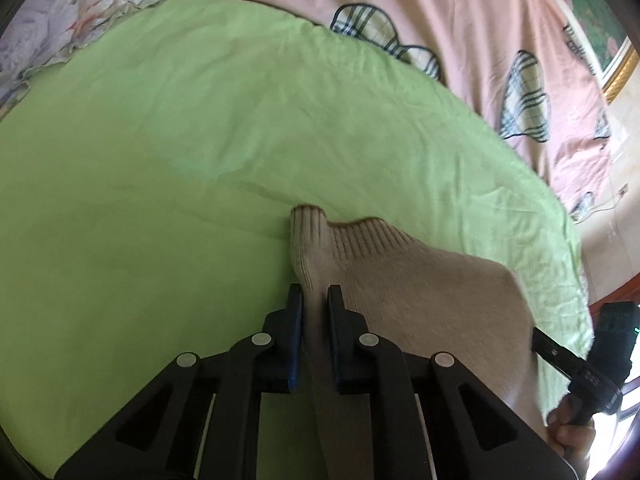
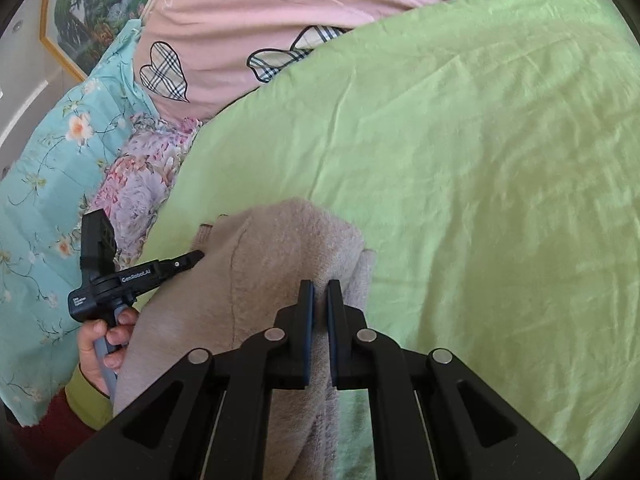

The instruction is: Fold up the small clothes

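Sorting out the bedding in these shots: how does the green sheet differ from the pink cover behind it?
The green sheet is plain; the pink cover carries plaid hearts. The green sheet lies nearer, with the beige garment on it; the pink cover lies beyond, partly under the green sheet's edge. Both are creased fabric.

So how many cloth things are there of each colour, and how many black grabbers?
Beige sock: 1
Green sheet: 1
Pink quilt: 1
Blue flowery cloth: 1
Purple flowery cloth: 1
Black grabbers, left gripper and right gripper: 2
Total: 7
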A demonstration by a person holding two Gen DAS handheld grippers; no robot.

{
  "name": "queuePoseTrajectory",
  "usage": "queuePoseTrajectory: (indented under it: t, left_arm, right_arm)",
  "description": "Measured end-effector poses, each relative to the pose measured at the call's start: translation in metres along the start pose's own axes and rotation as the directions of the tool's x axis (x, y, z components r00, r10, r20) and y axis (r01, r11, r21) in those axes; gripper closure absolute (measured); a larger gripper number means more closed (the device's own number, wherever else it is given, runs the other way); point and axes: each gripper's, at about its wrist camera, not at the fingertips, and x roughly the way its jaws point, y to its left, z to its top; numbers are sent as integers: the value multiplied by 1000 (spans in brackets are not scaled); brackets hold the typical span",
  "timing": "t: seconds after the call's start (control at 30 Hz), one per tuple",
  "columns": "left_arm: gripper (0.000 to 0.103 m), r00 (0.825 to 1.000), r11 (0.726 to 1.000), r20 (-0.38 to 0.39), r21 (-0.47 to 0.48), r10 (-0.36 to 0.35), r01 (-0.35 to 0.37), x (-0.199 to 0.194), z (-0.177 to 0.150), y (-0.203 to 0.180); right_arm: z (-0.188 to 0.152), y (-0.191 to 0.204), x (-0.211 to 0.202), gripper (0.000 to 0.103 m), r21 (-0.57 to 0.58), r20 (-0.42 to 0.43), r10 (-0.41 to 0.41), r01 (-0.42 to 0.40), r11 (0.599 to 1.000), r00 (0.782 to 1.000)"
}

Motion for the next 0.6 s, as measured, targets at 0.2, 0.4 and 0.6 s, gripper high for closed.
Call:
queuePoseTrajectory:
  t: [0.2, 0.4, 0.6]
  left_arm:
    - [86, 996, 997, 47, 34, -71, 69, -66, -49, -7]
    - [79, 994, 982, 36, 163, -103, 96, -125, -130, -25]
    - [63, 996, 977, 29, 198, -81, 74, -154, -201, -34]
  right_arm:
    - [-13, 4, -33, 91, 18, 33, 23, -24, 1000, 999]
    - [-49, 13, -68, 70, 17, 43, 47, -48, 999, 998]
    - [-98, 20, -98, 61, 23, 55, 68, -70, 997, 996]
